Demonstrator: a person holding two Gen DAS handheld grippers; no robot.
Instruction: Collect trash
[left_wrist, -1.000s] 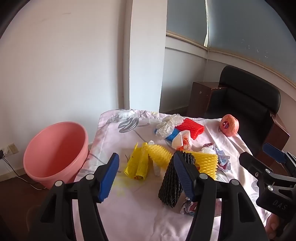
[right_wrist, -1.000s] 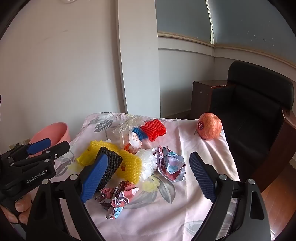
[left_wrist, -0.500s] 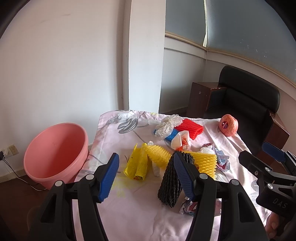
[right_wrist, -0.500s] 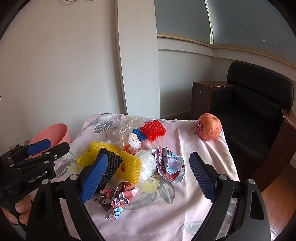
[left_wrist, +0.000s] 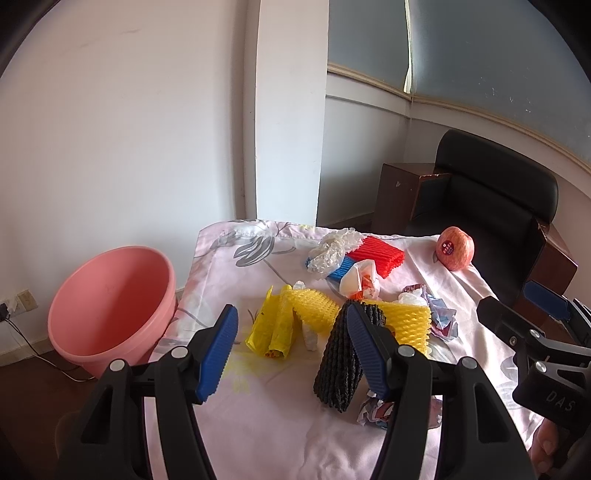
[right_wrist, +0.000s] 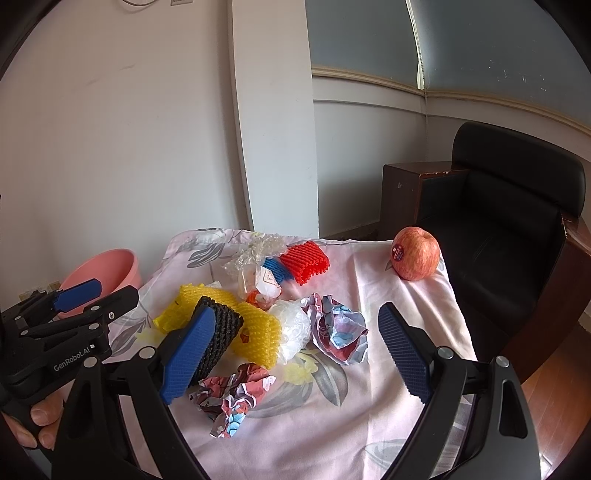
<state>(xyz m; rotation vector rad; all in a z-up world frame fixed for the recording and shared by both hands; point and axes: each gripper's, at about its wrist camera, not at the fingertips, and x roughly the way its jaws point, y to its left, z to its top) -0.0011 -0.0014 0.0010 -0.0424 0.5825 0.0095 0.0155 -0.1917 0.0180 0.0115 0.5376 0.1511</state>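
Observation:
Trash lies in a heap on the floral cloth table (left_wrist: 258, 417): a black foam net (left_wrist: 338, 369), yellow foam nets (left_wrist: 314, 306), a yellow bag (left_wrist: 271, 328), a red foam net (left_wrist: 378, 253), clear plastic (right_wrist: 293, 326) and crumpled paper balls (right_wrist: 232, 391) (right_wrist: 338, 330). My left gripper (left_wrist: 291, 354) is open and empty above the table's near edge, just short of the yellow bag and the black net. My right gripper (right_wrist: 295, 352) is open and empty, held over the paper balls.
A pink bucket (left_wrist: 110, 306) stands on the floor left of the table. An apple (right_wrist: 415, 253) sits at the table's far right corner. A black armchair (right_wrist: 513, 236) and a brown cabinet (right_wrist: 410, 192) stand to the right. A white wall is behind.
Both grippers have drifted very slightly; the view is nearly the same. Nothing was taken hold of or let go.

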